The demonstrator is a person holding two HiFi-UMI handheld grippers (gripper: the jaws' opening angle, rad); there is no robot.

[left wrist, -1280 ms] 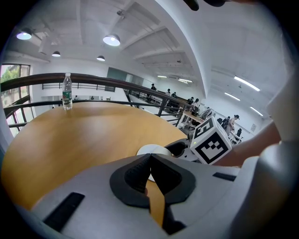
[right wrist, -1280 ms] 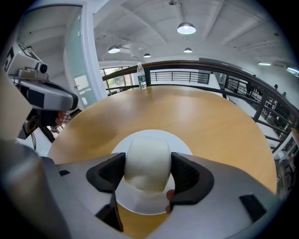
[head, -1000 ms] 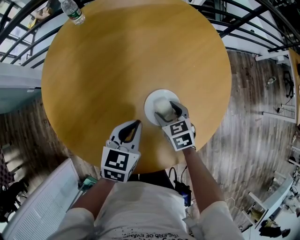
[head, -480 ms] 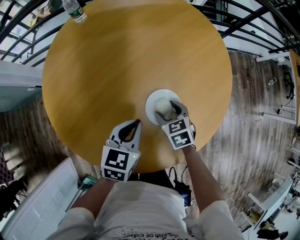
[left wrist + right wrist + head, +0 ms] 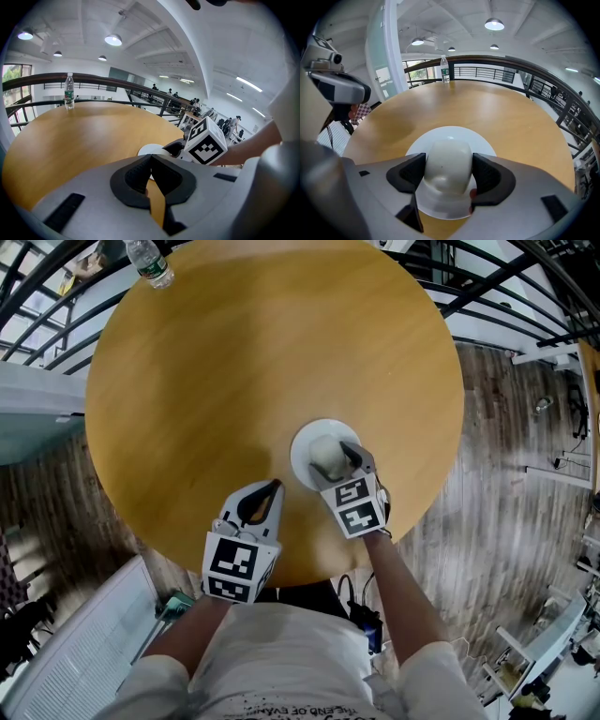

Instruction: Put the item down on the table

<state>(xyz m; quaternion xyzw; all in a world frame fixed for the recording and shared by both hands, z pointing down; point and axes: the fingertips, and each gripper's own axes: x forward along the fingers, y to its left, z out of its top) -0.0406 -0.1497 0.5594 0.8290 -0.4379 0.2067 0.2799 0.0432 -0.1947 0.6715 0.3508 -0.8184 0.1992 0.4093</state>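
A white rounded cup [image 5: 449,165] sits between the pads of my right gripper [image 5: 449,174], which is shut on it. It is over a white saucer [image 5: 486,142] on the round wooden table [image 5: 234,362]; I cannot tell whether cup and saucer touch. In the head view the cup [image 5: 325,453] and saucer [image 5: 304,439] lie near the table's front edge, with the right gripper [image 5: 331,461] reaching in from below. My left gripper [image 5: 253,510] hovers at the front edge to the left, shut and empty. In the left gripper view the left gripper [image 5: 150,162] is shut, the saucer [image 5: 148,150] just beyond.
A clear water bottle [image 5: 147,261] stands at the table's far left edge, seen as the bottle [image 5: 445,69] in the right gripper view and the bottle [image 5: 69,91] in the left. Dark railings [image 5: 487,277] curve behind the table. Wood floor [image 5: 506,456] lies to the right.
The right gripper has shifted very slightly over the saucer with the cup in it. The left gripper has stayed still.
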